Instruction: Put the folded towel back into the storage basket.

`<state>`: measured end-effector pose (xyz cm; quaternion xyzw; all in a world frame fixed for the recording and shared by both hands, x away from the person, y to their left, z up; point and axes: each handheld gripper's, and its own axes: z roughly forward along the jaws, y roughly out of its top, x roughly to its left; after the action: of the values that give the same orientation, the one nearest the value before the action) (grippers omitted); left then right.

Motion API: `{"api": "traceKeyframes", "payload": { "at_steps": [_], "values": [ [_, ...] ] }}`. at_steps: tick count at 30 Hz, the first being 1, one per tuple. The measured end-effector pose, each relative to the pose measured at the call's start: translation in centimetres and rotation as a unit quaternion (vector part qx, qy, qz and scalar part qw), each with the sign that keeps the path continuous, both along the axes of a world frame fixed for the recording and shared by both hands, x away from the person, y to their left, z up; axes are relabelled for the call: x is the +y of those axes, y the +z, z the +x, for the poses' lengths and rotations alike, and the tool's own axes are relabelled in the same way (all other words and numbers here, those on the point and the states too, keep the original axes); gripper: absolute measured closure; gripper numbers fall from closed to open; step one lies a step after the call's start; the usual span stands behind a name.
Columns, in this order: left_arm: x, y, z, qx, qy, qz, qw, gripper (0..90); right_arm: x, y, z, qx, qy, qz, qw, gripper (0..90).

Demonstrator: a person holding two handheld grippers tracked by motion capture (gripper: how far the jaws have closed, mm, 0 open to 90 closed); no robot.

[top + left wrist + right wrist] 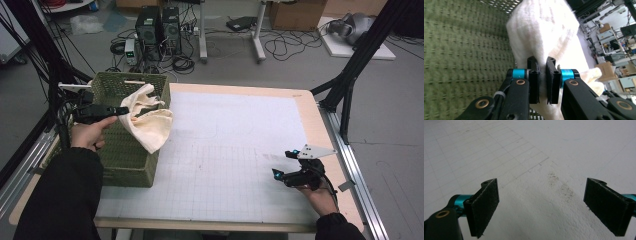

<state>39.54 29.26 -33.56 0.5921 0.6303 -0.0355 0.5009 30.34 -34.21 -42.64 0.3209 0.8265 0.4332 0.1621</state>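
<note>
Cloth [146, 118] is what we carry in the high view. Our left gripper [121, 109] pinches it by a top fold, so the rest hangs down loose. We hold it up over the right wall of the green basket [127, 165], and part of it droops outside that wall, above the white mat [235, 150]. We think we hold it high so it can drop into the basket without catching on the rim. Our right gripper [284, 166] rests low near the right edge of the mat, well apart from the cloth, likely to stay out of the way.

In the left gripper view, the two black jaws stand close together with a fold of the cloth [541, 35] squeezed between them. The cloth is cream white, soft and thick, with little ribs in the weave, and it bunches into round folds. The woven green side of the basket [461, 57] is right beside it.

In the right gripper view, the jaws stand wide apart and nothing is between them. Under them is the bare mat [529, 150] with thin grid lines and a small dirty smudge [561, 187].
</note>
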Motion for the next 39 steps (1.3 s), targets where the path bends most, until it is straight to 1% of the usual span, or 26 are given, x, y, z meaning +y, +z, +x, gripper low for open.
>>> {"api": "traceKeyframes", "payload": {
  "at_steps": [1, 3, 4, 9, 10, 11, 12, 14, 16, 18, 22, 23, 24, 25, 27, 29, 30, 32, 33, 35, 37, 38, 39],
  "values": [
    [0.1, -0.1, 0.0, -0.001, -0.003, 0.000, 1.0000, 83.3, 0.0, 0.0, 0.0, 0.000, 0.000, 0.000, 1.0000, 12.2],
    [0.5, -0.1, 0.0, 0.004, -0.010, 0.010, 0.9999, 83.2, 0.0, -0.1, 0.1, 0.002, 0.000, -0.002, 1.0000, 12.2],
    [0.6, -0.2, 0.0, 0.006, -0.014, 0.011, 0.9998, 83.2, 0.0, -0.1, 0.1, 0.001, 0.000, -0.003, 1.0000, 12.2],
    [1.5, -0.2, 0.1, 0.013, -0.028, 0.031, 0.9990, 83.2, -0.1, -0.1, 0.2, 0.003, 0.000, -0.003, 1.0000, 12.2],
    [1.5, -0.2, 0.1, 0.018, -0.035, 0.034, 0.9986, 83.2, -0.2, -0.1, 0.2, 0.001, 0.000, -0.002, 1.0000, 12.2],
    [1.5, -0.1, 0.0, 0.018, -0.038, 0.041, 0.9983, 83.2, -0.2, -0.1, 0.2, 0.002, -0.001, -0.002, 1.0000, 12.2],
    [1.5, -0.1, 0.0, 0.019, -0.039, 0.043, 0.9981, 83.2, -0.2, -0.1, 0.2, 0.003, -0.001, -0.002, 1.0000, 12.2],
    [1.5, -0.1, 0.1, 0.030, -0.052, 0.054, 0.9967, 83.2, -0.1, -0.1, 0.2, 0.004, 0.000, -0.003, 1.0000, 12.2],
    [1.7, 0.0, 0.0, 0.029, -0.052, 0.054, 0.9967, 83.2, -0.1, -0.1, 0.1, 0.002, 0.002, -0.004, 1.0000, 12.2],
    [1.7, -0.1, 0.0, 0.032, -0.057, 0.061, 0.9960, 83.2, -0.1, -0.1, 0.2, 0.000, 0.001, -0.003, 1.0000, 12.2],
    [1.7, -0.3, 0.1, 0.041, -0.066, 0.067, 0.9947, 83.2, -0.1, -0.1, 0.1, 0.001, 0.002, -0.004, 1.0000, 12.3],
    [1.8, -0.2, 0.1, 0.040, -0.066, 0.069, 0.9946, 83.1, -0.2, -0.1, 0.1, 0.001, 0.001, -0.003, 1.0000, 12.3],
    [1.9, -0.2, 0.1, 0.040, -0.070, 0.066, 0.9946, 83.1, -0.2, -0.1, 0.1, 0.002, 0.000, -0.002, 1.0000, 12.3],
    [2.0, -0.1, 0.1, 0.041, -0.072, 0.069, 0.9942, 83.1, -0.3, -0.1, 0.1, 0.000, 0.001, -0.001, 1.0000, 12.3],
    [2.3, 0.0, 0.0, 0.040, -0.070, 0.068, 0.9945, 83.1, -0.3, -0.1, 0.1, 0.002, -0.001, -0.002, 1.0000, 12.3],
    [2.5, -0.1, -0.2, 0.038, -0.075, 0.068, 0.9941, 83.1, -0.3, 0.0, 0.0, 0.000, -0.001, -0.004, 1.0000, 12.3],
    [2.4, -0.2, -0.2, 0.038, -0.077, 0.064, 0.9943, 83.1, -0.3, 0.0, 0.0, 0.001, -0.001, -0.004, 1.0000, 12.3],
    [2.0, -0.5, 0.0, 0.042, -0.083, 0.071, 0.9931, 83.1, -0.2, -0.1, 0.0, 0.001, 0.000, -0.006, 1.0000, 12.3],
    [1.8, -0.7, 0.1, 0.042, -0.085, 0.070, 0.9931, 83.1, -0.1, -0.1, 0.0, 0.000, 0.001, -0.008, 1.0000, 12.3],
    [1.6, -0.9, 0.3, 0.039, -0.082, 0.068, 0.9936, 83.0, -0.1, -0.1, 0.0, 0.001, 0.002, -0.009, 1.0000, 12.3],
    [1.4, -1.2, 0.5, 0.039, -0.079, 0.072, 0.9935, 82.9, -0.1, -0.1, -0.1, 0.001, 0.002, -0.009, 1.0000, 12.3],
    [1.3, -1.3, 0.6, 0.038, -0.075, 0.070, 0.9940, 82.9, -0.1, -0.1, 0.0, 0.000, 0.001, -0.009, 1.0000, 12.3],
    [1.2, -1.5, 0.7, 0.039, -0.071, 0.072, 0.9941, 82.9, -0.1, -0.1, 0.0, 0.001, 0.002, -0.009, 1.0000, 12.3]
  ]
}}
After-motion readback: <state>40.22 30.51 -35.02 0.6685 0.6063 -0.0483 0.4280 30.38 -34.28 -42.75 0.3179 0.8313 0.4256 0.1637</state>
